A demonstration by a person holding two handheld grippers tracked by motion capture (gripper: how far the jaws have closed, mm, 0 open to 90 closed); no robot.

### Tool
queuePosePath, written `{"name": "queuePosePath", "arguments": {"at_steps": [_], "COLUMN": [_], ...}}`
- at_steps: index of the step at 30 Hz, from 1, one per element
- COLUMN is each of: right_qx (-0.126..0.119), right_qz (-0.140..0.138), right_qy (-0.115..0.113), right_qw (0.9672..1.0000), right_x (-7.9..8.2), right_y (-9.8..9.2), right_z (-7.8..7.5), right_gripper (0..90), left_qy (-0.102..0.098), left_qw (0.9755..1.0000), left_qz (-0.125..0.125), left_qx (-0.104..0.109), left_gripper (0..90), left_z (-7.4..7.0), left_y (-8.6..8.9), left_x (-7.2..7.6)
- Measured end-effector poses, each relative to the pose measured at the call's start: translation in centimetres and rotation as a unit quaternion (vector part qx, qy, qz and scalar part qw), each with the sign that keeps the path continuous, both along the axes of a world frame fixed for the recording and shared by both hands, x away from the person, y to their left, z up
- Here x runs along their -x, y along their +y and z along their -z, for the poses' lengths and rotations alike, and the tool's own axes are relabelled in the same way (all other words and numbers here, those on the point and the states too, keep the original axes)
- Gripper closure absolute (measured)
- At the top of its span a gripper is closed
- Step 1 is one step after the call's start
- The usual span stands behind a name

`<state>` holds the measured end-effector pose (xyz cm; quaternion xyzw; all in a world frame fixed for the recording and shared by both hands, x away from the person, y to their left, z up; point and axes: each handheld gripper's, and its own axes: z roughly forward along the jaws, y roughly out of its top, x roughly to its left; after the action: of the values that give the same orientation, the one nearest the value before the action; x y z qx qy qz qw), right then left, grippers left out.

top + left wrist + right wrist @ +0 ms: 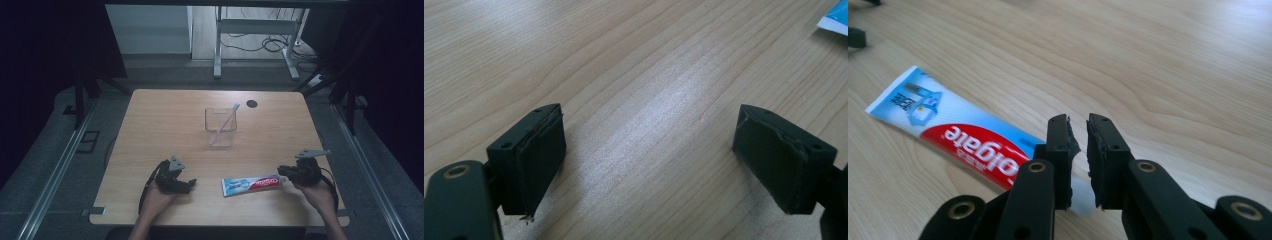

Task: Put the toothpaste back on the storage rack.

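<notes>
Right claw [1078,145]: near edge of desk [150,115], jaws nearly shut on white cap end of toothpaste tube [968,137]. Cap visible between the pads in right gripper view; grip judged narrow, at the very tip.

Toothpaste tube: flat on desk, near edge, cap toward right claw, flat crimped end pointing left toward left claw [187,184]. Body well apart from left claw.

Left claw: resting low on desk, jaws wide apart, nothing between them, bare wood below.

Clear cup [220,127]: farther back, centre of desk, upright, toothbrush [227,120] leaning inside.

Risks, judged: slip of smooth round cap from pads on lifting; tube swinging or drooping from a tip-only hold; paste squeezed out if pinched on the body; cup tipped by a swinging tube.
</notes>
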<state>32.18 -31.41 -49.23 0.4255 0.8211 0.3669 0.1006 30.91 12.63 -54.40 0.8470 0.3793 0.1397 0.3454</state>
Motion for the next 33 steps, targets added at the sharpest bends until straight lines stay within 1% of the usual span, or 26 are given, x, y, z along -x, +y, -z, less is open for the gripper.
{"name": "queuePosePath", "arguments": {"at_steps": [2, 6, 8, 10, 13, 14, 16, 17, 18, 20, 28, 33], "right_qx": [0.011, 0.012, 0.021, 0.026, 0.03, 0.029, 0.022, 0.022, 0.02, 0.019, 0.03, 0.026], "right_qz": [-0.012, -0.02, -0.024, -0.027, -0.032, -0.032, -0.03, -0.03, -0.031, -0.032, -0.047, -0.052], "right_qy": [0.001, 0.008, 0.009, 0.01, 0.02, 0.021, 0.026, 0.025, 0.03, 0.033, 0.032, 0.038], "right_qw": [0.9999, 0.9997, 0.9995, 0.9992, 0.9988, 0.9989, 0.999, 0.999, 0.9989, 0.9988, 0.9979, 0.9976], "right_x": [-0.4, -1.0, -1.2, -1.3, -1.3, -1.3, -1.1, -1.1, -0.9, -0.7, 0.9, 2.1], "right_y": [0.7, 1.4, 1.8, 2.0, 2.0, 1.9, 1.8, 1.7, 1.6, 1.5, 1.2, 1.0], "right_z": [0.2, 0.7, 0.9, 1.0, 1.1, 1.1, 1.1, 1.1, 1.0, 1.1, 1.0, 1.1], "right_gripper": [80.9, 86.3, 88.4, 89.3, 89.5, 89.5, 89.5, 89.5, 89.5, 89.3, 86.4, 85.8], "left_qy": [0.0, 0.0, 0.0, 0.0, 0.0, 0.0, 0.0, -0.001, -0.001, -0.001, -0.001, -0.001], "left_qw": [1.0, 1.0, 1.0, 1.0, 1.0, 1.0, 1.0, 1.0, 1.0, 1.0, 1.0, 1.0], "left_qz": [0.001, -0.001, 0.0, 0.0, 0.001, 0.0, 0.0, 0.0, 0.0, 0.0, -0.002, -0.003], "left_qx": [-0.001, 0.0, 0.001, -0.001, -0.001, 0.0, 0.0, 0.0, 0.0, 0.0, 0.001, 0.001], "left_gripper": [13.8, 13.9, 13.9, 13.9, 13.9, 13.9, 13.9, 13.9, 13.9, 14.0, 14.4, 14.4], "left_z": [0.0, 0.0, 0.0, 0.0, 0.0, 0.0, 0.0, 0.0, 0.0, 0.0, 0.0, 0.0], "left_y": [0.0, 0.0, 0.0, 0.0, 0.0, 0.0, 0.0, 0.0, 0.0, 0.0, 0.0, 0.0], "left_x": [0.0, 0.0, 0.0, 0.0, 0.0, 0.0, 0.0, 0.0, 0.0, 0.0, 0.1, 0.1]}}
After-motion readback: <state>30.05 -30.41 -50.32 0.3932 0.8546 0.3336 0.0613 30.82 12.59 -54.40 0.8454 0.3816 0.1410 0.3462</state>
